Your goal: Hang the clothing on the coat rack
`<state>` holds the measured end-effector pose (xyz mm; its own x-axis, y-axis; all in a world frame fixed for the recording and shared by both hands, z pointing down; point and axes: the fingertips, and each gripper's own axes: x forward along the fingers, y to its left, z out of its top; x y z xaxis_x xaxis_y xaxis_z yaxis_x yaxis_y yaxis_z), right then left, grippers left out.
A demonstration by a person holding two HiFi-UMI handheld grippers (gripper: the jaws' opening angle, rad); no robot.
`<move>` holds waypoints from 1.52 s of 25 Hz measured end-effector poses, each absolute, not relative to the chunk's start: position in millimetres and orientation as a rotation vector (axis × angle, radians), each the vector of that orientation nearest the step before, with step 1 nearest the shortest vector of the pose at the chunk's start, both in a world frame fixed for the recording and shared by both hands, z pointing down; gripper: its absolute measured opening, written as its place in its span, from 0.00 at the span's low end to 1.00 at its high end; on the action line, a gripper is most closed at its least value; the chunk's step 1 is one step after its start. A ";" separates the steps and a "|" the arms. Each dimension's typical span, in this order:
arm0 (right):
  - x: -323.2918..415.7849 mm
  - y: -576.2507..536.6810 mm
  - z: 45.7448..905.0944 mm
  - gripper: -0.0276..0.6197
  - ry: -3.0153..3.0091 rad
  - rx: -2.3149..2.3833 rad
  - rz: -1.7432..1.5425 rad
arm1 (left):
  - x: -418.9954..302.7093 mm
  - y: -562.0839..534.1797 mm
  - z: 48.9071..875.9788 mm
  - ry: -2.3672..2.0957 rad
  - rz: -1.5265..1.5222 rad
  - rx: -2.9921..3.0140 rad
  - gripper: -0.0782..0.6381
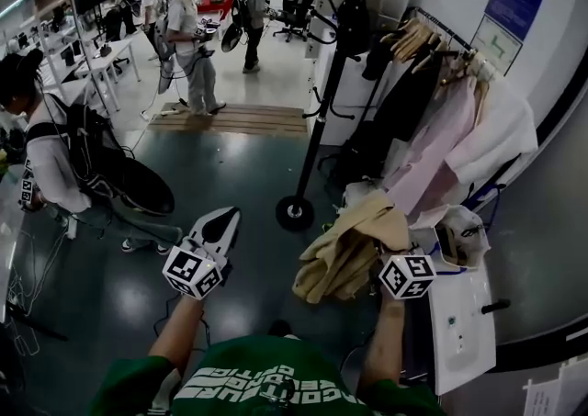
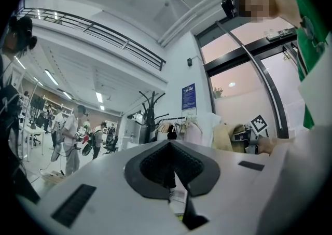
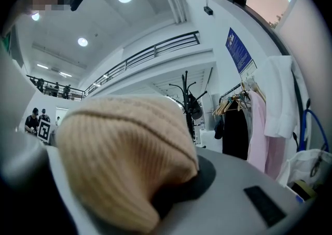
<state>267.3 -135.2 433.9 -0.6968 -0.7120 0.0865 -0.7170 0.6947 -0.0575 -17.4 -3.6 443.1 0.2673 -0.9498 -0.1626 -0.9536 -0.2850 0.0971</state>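
My right gripper [image 1: 391,247] is shut on a beige knitted garment [image 1: 351,251], which hangs bunched from its jaws at waist height. In the right gripper view the beige knit [image 3: 116,151] bulges over the jaws of the right gripper [image 3: 179,184] and hides the left one. The black coat rack [image 1: 323,102] stands on a round base [image 1: 296,213] ahead, slightly left of the garment; its curved hooks [image 3: 185,93] show beyond the knit. My left gripper [image 1: 223,218] is held out to the left, jaws together and empty; in its own view the left gripper [image 2: 169,178] points towards the coat rack [image 2: 152,107].
A clothes rail [image 1: 439,33] with hangers holds black, pink and white garments [image 1: 432,143] to the right of the rack. A white counter [image 1: 464,324] and a bag [image 1: 459,235] stand near right. One person [image 1: 55,162] bends at left, others [image 1: 188,38] stand behind a wooden pallet [image 1: 230,118].
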 end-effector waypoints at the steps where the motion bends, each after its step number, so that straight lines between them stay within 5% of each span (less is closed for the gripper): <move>1: 266.8 -141.2 433.3 0.15 -2.841 1.196 0.132 | -16.9 -9.9 443.1 1.866 0.293 -2.483 0.12; 22: 253.8 -206.7 442.2 0.15 -2.834 1.221 0.148 | -18.2 -90.7 467.7 1.851 0.276 -2.558 0.12; 38: 188.6 -281.9 437.6 0.15 -2.704 1.526 0.158 | -109.1 -236.7 460.8 1.589 0.314 -2.744 0.12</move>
